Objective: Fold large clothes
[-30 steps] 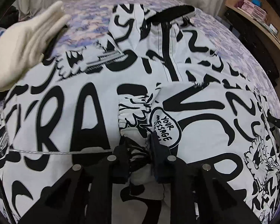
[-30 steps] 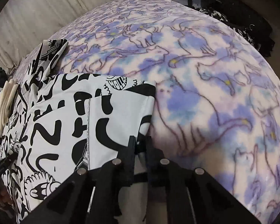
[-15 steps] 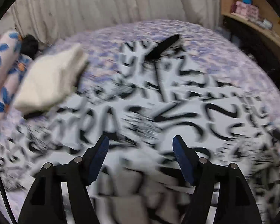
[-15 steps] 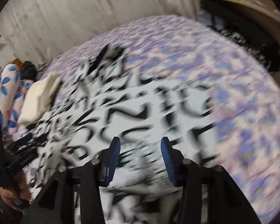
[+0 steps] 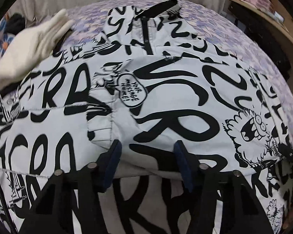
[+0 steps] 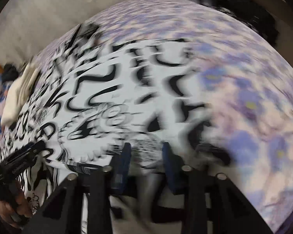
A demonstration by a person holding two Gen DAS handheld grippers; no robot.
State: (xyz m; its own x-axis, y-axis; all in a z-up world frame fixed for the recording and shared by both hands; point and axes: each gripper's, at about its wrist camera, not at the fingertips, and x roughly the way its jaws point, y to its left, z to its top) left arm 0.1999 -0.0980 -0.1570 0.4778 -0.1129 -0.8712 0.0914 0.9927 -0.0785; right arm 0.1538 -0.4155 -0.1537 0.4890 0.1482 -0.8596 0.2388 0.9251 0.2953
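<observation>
Lettering on the white-and-black jacket (image 5: 166,101) reads sharply only in the left wrist view, including a speech bubble (image 5: 131,92) saying "YOUR MESSAGE HERE!" at frame centre; the right wrist view is smeared, so detail there is probably unreliable. The jacket lies spread across the purple patterned bedspread (image 6: 254,101), filling most of both frames. The left gripper (image 5: 147,159) stands wide apart, holding nothing, over the cloth at the lower centre. The right gripper (image 6: 146,160) is likewise parted and empty. A cream folded cloth (image 5: 31,46) sits upper left. A wooden shelf (image 5: 263,5) with boxes occupies the upper right.
</observation>
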